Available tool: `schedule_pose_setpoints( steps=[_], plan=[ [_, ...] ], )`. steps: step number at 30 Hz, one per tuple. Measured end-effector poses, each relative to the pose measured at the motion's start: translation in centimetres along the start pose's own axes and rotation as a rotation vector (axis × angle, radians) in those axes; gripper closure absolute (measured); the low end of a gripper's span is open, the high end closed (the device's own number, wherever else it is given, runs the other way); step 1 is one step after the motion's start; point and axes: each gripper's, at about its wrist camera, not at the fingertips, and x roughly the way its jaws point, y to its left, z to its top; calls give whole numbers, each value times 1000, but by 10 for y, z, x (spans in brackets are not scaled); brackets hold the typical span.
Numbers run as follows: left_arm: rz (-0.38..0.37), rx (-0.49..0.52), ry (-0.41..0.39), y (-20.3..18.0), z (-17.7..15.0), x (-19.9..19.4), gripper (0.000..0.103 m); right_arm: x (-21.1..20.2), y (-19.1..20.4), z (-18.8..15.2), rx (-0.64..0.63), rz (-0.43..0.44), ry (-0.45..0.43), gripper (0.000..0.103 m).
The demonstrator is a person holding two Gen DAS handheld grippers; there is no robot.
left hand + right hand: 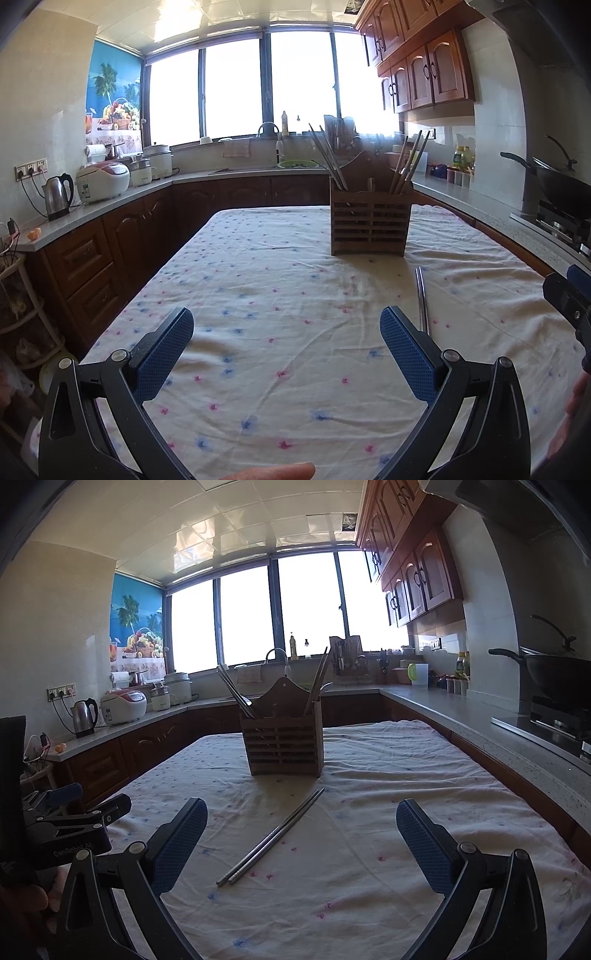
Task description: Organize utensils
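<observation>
A wooden slatted utensil holder (369,221) stands on the floral tablecloth, with chopsticks leaning out of both compartments; it also shows in the right wrist view (284,746). A pair of metal chopsticks (273,838) lies flat on the cloth in front of the holder, between my right gripper's fingers; in the left wrist view the pair (422,299) lies beside the right finger. My left gripper (286,332) is open and empty above the cloth. My right gripper (301,823) is open and empty, just behind the chopsticks.
The table (258,277) is covered by a wrinkled cloth. Counters surround it: a kettle (57,195) and rice cooker (103,181) at the left, a sink (273,147) at the back, a wok (561,181) on the stove at the right.
</observation>
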Motion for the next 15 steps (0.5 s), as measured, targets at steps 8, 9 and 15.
schedule_pose_setpoints(
  steps=[8,9,15],
  plan=[
    [-1,3,-9,0,1,-1,0,0,-1,0,1,1,-5,0],
    [-1,3,-10,0,1,-1,0,0,-1,0,2,3,-5,0],
    [-1,9,-12,-1,1,-1,0,-1,-2,1,5,6,-9,0]
  ],
)
